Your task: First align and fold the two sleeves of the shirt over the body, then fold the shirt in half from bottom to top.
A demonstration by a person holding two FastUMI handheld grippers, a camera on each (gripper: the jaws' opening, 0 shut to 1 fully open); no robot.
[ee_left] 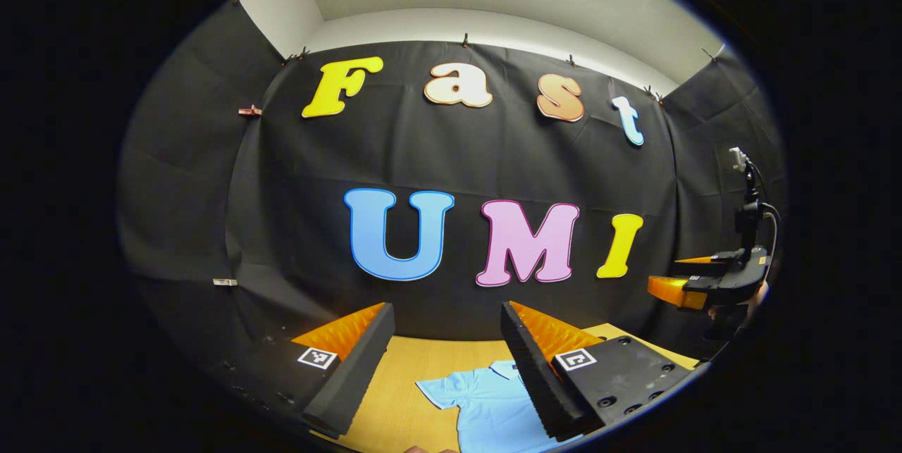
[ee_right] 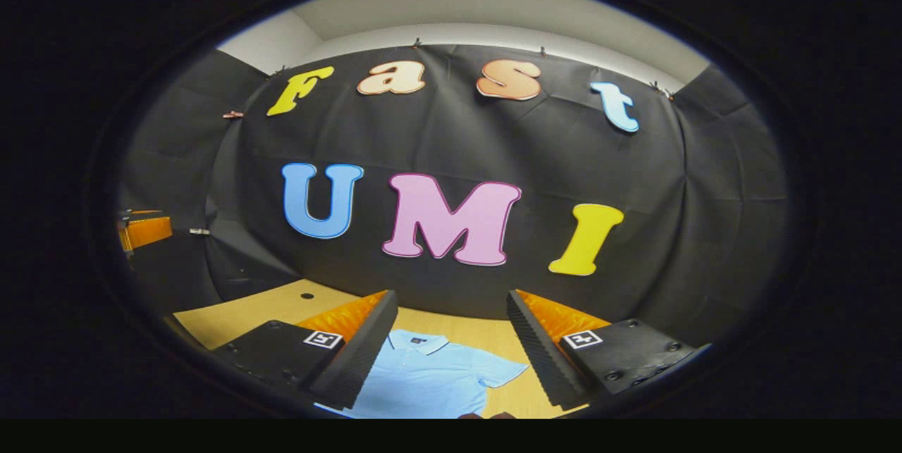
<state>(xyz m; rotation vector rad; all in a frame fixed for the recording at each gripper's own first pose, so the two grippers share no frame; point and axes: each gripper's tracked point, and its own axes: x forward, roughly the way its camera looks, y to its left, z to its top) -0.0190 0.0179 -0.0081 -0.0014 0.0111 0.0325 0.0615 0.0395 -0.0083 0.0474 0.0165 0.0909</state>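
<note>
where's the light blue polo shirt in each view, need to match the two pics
Left gripper view: light blue polo shirt at bottom centre, between the left gripper fingers.
Right gripper view: shirt at bottom centre, between the right gripper fingers.
Shared landmark: the wooden table beneath it.

The right hand-held gripper (ee_right: 449, 340) hangs above the bench (ee_right: 246, 312) with its jaws spread wide and nothing between them. Below it a light blue shirt (ee_right: 430, 379) lies flat, collar toward the wall. The left hand-held gripper (ee_right: 144, 227) shows at the far left edge.
</note>
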